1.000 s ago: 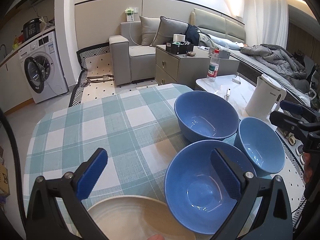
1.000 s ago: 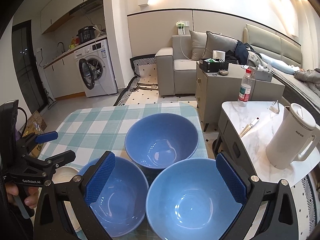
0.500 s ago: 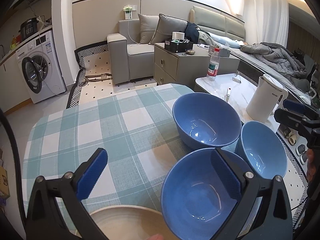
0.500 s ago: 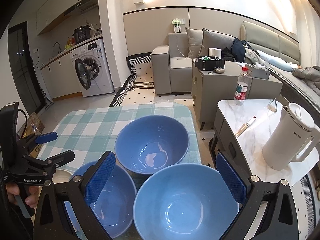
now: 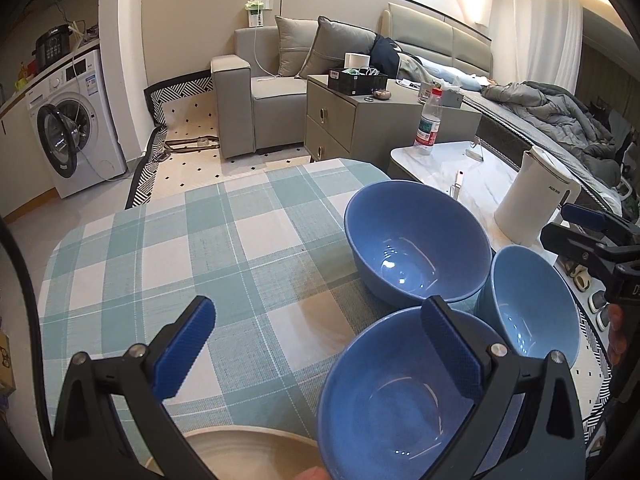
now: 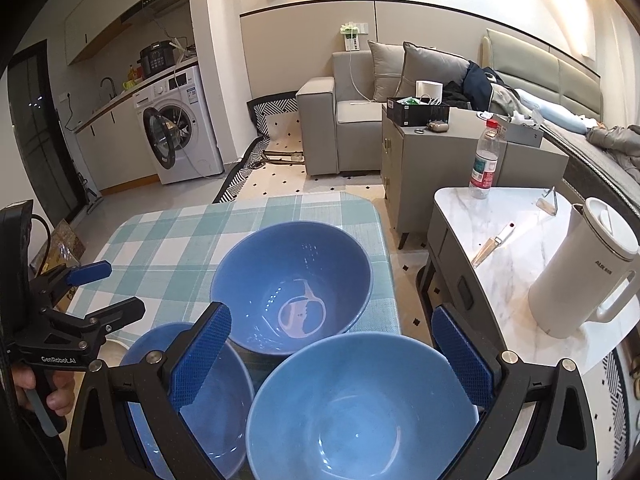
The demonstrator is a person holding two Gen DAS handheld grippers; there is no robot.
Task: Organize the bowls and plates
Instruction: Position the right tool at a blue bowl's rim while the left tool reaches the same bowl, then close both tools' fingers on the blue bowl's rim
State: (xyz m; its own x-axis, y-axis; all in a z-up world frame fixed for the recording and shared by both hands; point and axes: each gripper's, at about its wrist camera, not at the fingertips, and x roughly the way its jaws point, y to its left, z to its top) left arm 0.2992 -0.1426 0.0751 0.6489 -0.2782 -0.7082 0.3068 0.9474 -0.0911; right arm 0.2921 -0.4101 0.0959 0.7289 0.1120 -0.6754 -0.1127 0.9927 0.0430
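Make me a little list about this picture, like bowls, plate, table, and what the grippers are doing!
bowls: three blue bowls, all empty; far bowl, near-left bowl, near-right bowl
plate: cream plate at the near edge, only partly seen
table: checked green and white tablecloth
left gripper: open, one finger over the near-left bowl
right gripper: open, above the near-right bowl
side table: white kettle, water bottle
holding anything: no

Both wrist views over shared bowls (image 5: 418,242)
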